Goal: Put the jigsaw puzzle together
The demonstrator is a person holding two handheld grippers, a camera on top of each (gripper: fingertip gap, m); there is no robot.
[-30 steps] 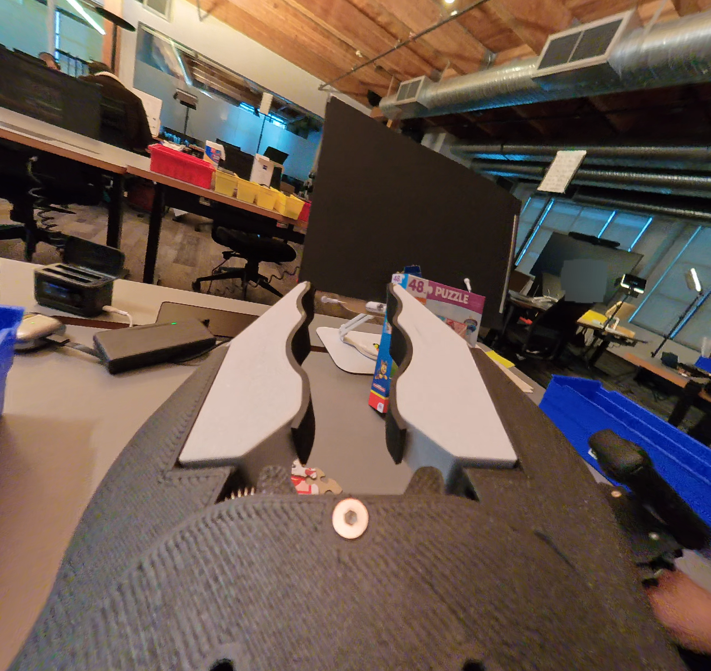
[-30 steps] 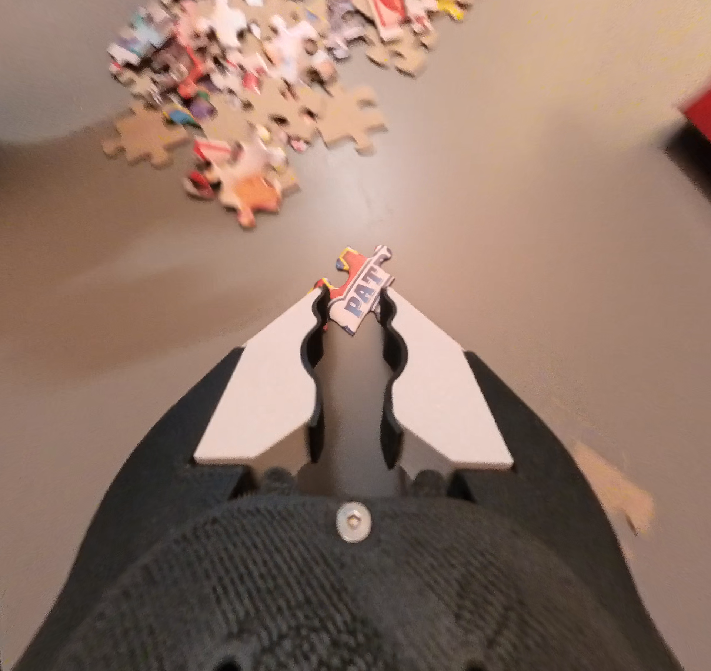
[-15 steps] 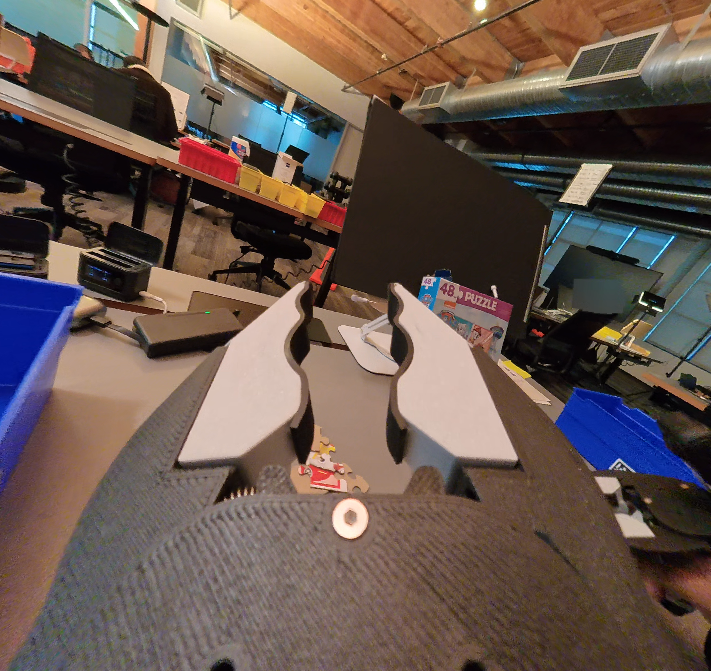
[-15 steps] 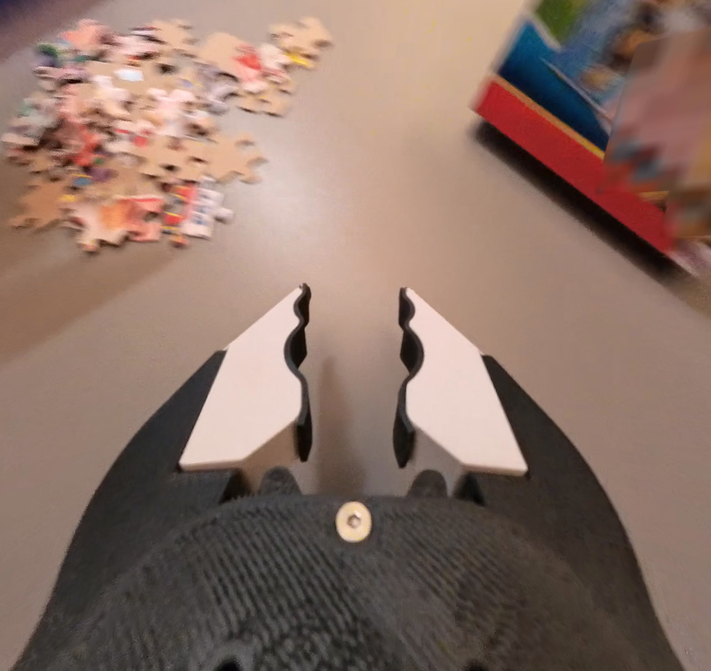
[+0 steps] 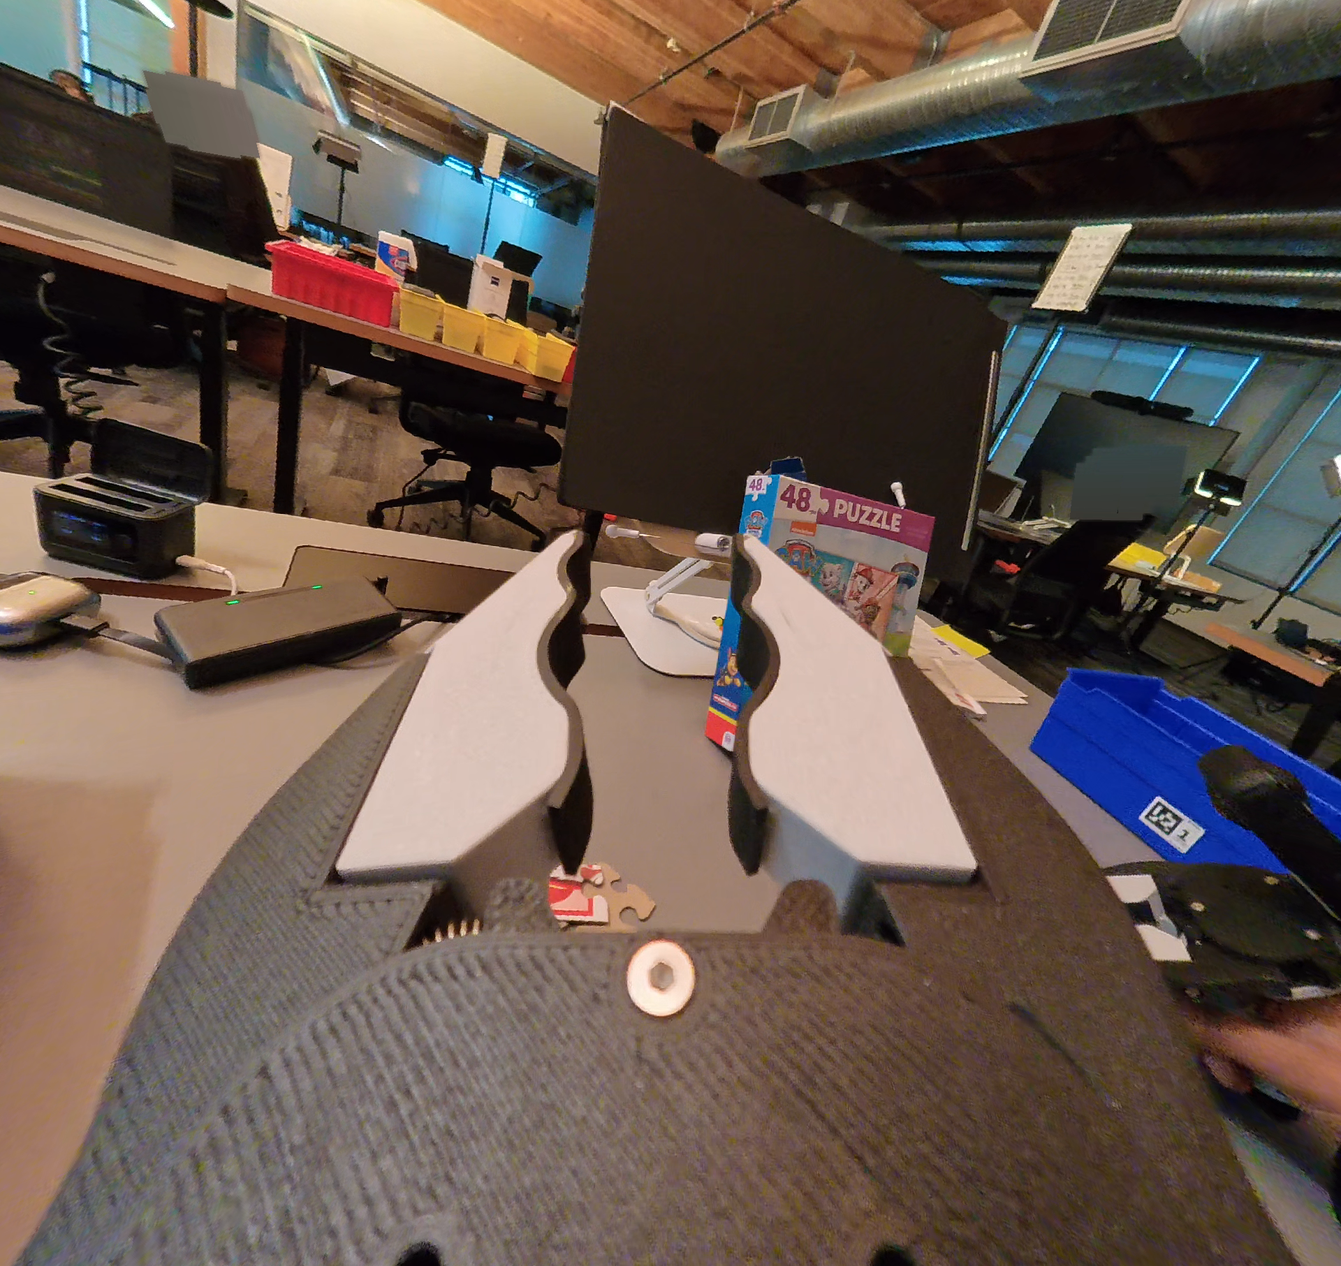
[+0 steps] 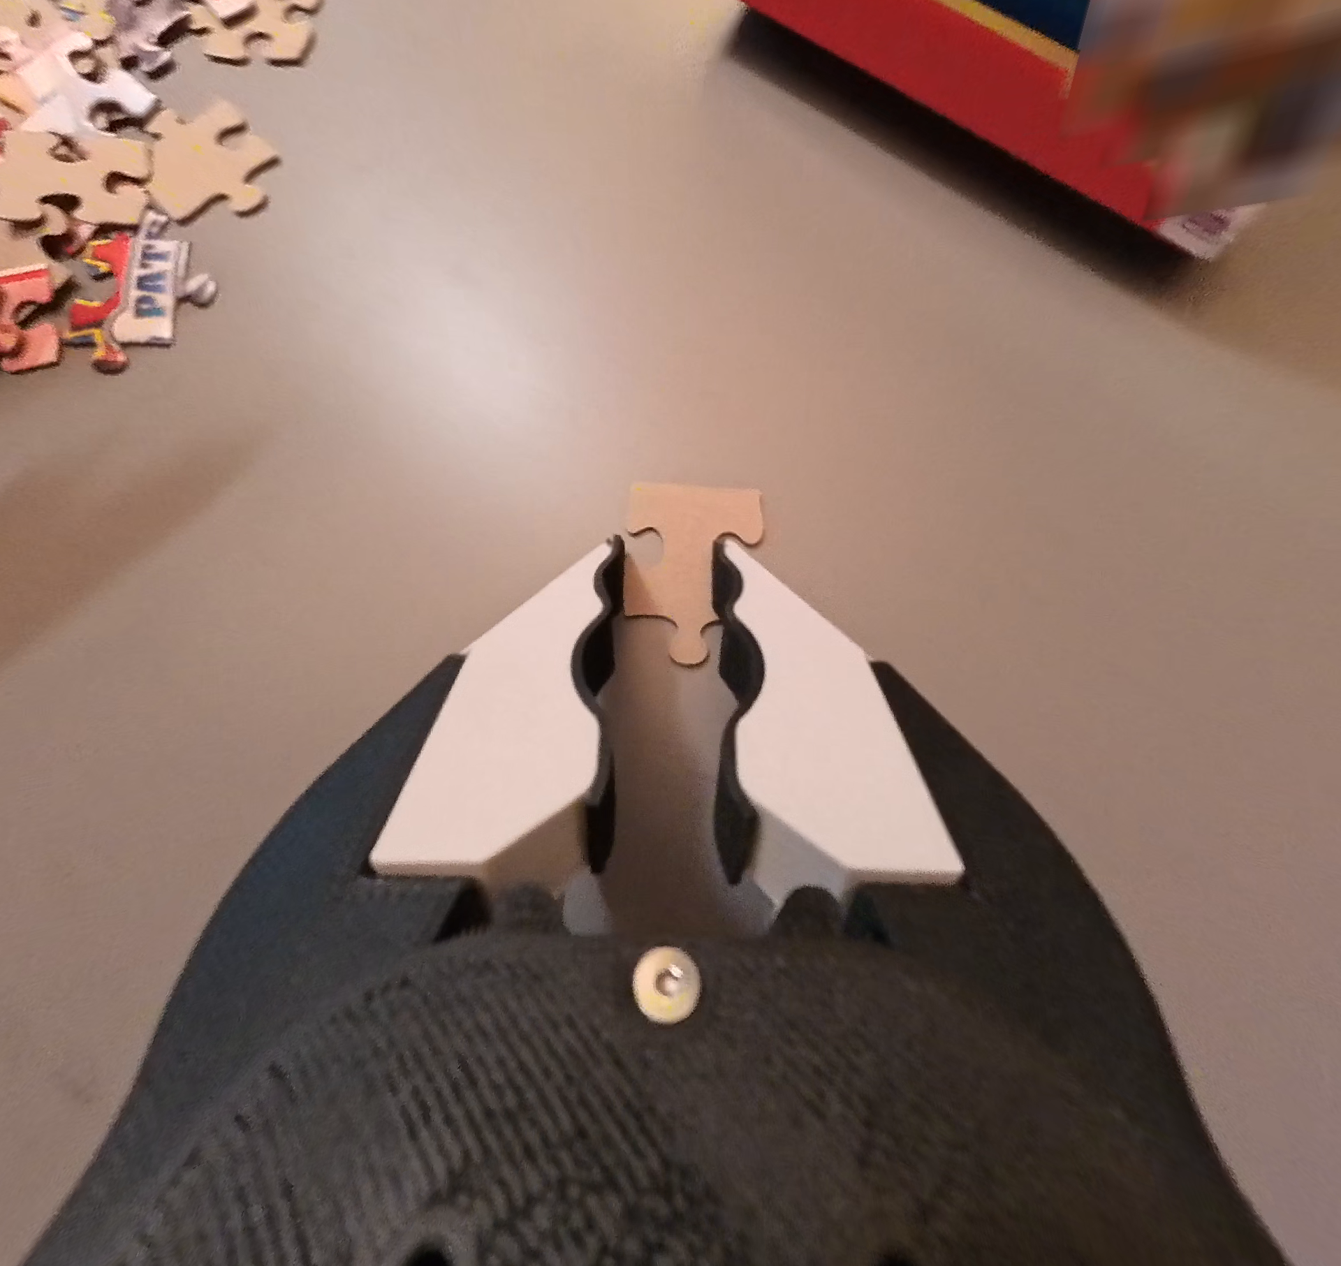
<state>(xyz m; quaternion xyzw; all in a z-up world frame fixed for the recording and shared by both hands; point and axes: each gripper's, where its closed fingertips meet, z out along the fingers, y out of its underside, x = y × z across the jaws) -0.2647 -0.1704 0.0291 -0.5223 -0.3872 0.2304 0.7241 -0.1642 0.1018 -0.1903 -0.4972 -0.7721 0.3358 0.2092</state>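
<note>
My right gripper (image 6: 671, 553) is shut on a plain brown puzzle piece (image 6: 689, 542), back side up, low over the grey table (image 6: 871, 433). Both pads press the piece's sides, and its head sticks out past the fingertips. A heap of loose puzzle pieces (image 6: 109, 143) lies at the upper left, with a red, white and blue printed piece (image 6: 149, 281) at its near edge. My left gripper (image 5: 660, 549) is open and empty, held above the table and pointing at the upright puzzle box (image 5: 842, 564). A few pieces (image 5: 599, 897) show under it.
The puzzle box's red edge (image 6: 907, 34) stands at the right wrist view's upper right. The left wrist view shows a blue bin (image 5: 1132, 738) at right, a black monitor (image 5: 762, 360) on a white stand (image 5: 667, 636), a black power bank (image 5: 268, 622) and a charging case (image 5: 109, 527) at left. One gripper's finger ends stand about 35 cm off the other's. The black power bank (image 5: 268, 622) lies around 30 cm away from my left fingertips.
My right gripper let go of the printed piece by the heap, opened, swung right, and closed on the brown piece. My left gripper stayed open, only shifting a little.
</note>
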